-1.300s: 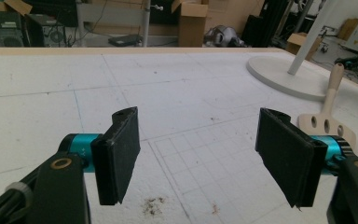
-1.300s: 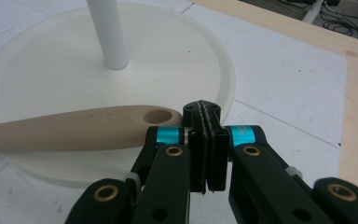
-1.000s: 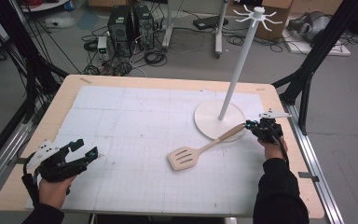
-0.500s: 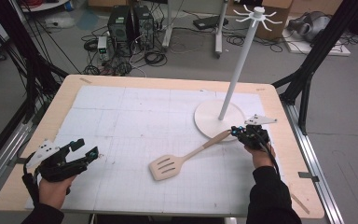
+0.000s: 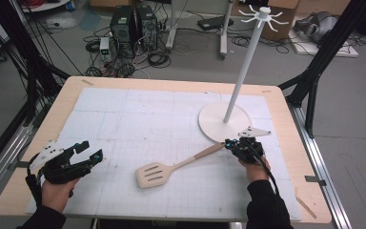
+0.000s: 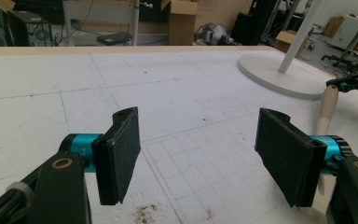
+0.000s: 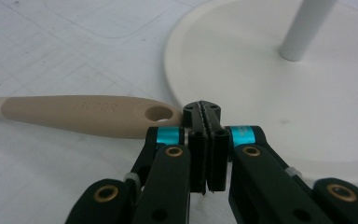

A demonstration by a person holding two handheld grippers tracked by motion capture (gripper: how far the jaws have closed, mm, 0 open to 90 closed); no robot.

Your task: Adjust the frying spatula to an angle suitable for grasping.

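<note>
A beige slotted spatula lies flat on the white mat, head toward the front left, handle pointing up-right. My right gripper sits at the handle's tip, shut with nothing between its jaws. In the right gripper view the closed jaws press together just right of the handle's hanging hole; whether they touch it I cannot tell. My left gripper rests at the front left of the table, open and empty. The spatula handle shows far right in the left gripper view.
A white utensil stand with a round base and a tall pole stands right of centre, just behind my right gripper; the base lies right beyond the jaws. The wooden table edge runs on the right.
The spatula has slid left and toward the front across the mat. My right gripper has moved left with the handle's tip. The left gripper has stayed put.
</note>
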